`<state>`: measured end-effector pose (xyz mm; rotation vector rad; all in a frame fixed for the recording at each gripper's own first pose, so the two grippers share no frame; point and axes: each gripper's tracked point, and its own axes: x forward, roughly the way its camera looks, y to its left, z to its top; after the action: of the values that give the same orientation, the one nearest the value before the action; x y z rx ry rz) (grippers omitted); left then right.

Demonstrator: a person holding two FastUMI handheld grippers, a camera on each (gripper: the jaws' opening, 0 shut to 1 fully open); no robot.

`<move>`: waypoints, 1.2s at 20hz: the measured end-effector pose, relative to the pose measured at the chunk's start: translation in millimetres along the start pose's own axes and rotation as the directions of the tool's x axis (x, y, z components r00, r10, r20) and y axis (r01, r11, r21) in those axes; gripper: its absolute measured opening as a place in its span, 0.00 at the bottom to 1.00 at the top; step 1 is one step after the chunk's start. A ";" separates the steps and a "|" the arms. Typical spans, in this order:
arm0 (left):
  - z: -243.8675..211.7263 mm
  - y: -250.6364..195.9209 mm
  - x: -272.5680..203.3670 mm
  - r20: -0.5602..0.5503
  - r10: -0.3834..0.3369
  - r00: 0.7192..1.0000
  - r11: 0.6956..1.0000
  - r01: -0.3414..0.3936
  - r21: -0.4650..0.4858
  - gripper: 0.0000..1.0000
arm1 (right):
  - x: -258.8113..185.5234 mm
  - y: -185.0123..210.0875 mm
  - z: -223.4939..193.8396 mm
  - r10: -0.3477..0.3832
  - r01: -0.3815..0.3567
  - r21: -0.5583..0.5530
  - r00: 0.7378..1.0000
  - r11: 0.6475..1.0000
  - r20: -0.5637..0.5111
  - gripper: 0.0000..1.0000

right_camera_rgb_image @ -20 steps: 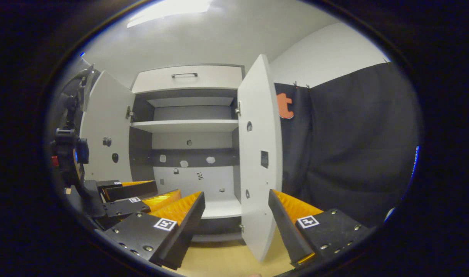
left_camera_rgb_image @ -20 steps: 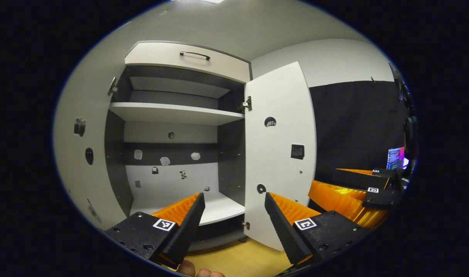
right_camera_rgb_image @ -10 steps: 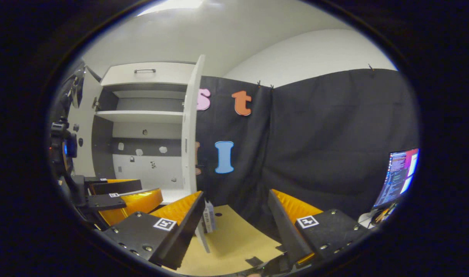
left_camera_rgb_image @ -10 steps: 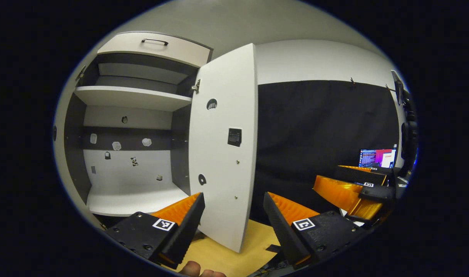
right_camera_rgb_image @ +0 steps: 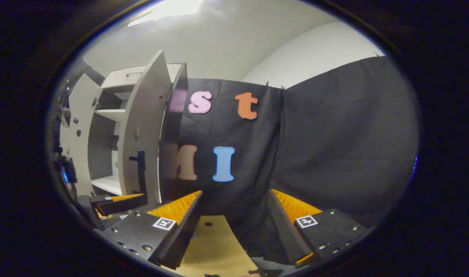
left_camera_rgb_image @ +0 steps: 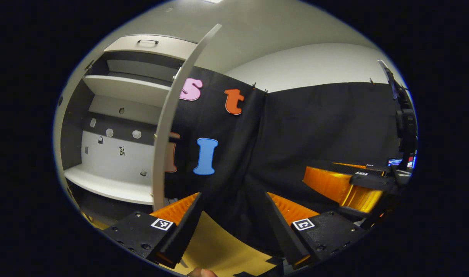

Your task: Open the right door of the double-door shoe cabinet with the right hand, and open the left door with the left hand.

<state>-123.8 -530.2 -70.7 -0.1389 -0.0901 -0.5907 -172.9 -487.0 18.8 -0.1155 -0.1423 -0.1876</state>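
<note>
- At the bottom of the left gripper view, the left gripper (left_camera_rgb_image: 230, 227) has its fingers spread wide with nothing between them; past them lie the tan floor (left_camera_rgb_image: 215, 246) and the black cloth wall (left_camera_rgb_image: 315, 127).
- To the left in that view stands the cabinet (left_camera_rgb_image: 115, 127), open, with its white shelves and grey interior showing (small marks dot the back panel).
- Its right door (left_camera_rgb_image: 169, 127) is swung out and seen almost edge-on, a thin pale strip between the cabinet interior and the cloth.
- Farther right in the same view sits the right gripper (left_camera_rgb_image: 342, 184), well apart from the door; I cannot tell from there how its fingers stand.
- Along the bottom of the right gripper view, the right gripper's own fingers are spread wide and hold nothing.
- Up left in the right gripper view the right door shows its outer face with a dark handle (right_camera_rgb_image: 141, 169), and the left door (right_camera_rgb_image: 78, 127) stands swung out beyond it.
- Low at the left edge there, the left gripper shows below the doors, touching neither.
</note>
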 end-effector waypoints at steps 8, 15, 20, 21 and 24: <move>-262.4 46.5 121.8 -0.218 0.258 0.941 0.941 -0.194 0.276 0.97 | 143.7 -63.7 -273.4 0.111 -0.102 0.106 0.991 0.989 -0.080 0.98; -374.1 88.8 132.4 -0.189 0.378 0.906 0.923 -0.354 0.147 0.98 | 191.3 -45.1 -456.1 0.181 -0.155 0.162 0.970 0.975 -0.162 0.99; -378.0 93.1 118.3 -0.143 0.469 0.871 0.873 -0.433 0.225 0.97 | 176.0 -27.7 -490.1 0.260 -0.221 0.192 0.943 0.956 -0.207 0.99; -379.9 101.4 115.6 -0.128 0.497 0.858 0.857 -0.462 0.230 0.98 | 171.4 -22.1 -505.1 0.283 -0.241 0.183 0.922 0.953 -0.265 0.99; -380.8 103.3 89.4 -0.156 0.560 0.813 0.824 -0.527 0.209 0.99 | 161.3 -27.8 -494.5 0.251 -0.222 0.131 0.927 0.966 -0.279 1.00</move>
<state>25.1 -553.8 -446.1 0.0551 0.1117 -0.0131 42.8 -605.8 -440.2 -0.0060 0.1602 0.0454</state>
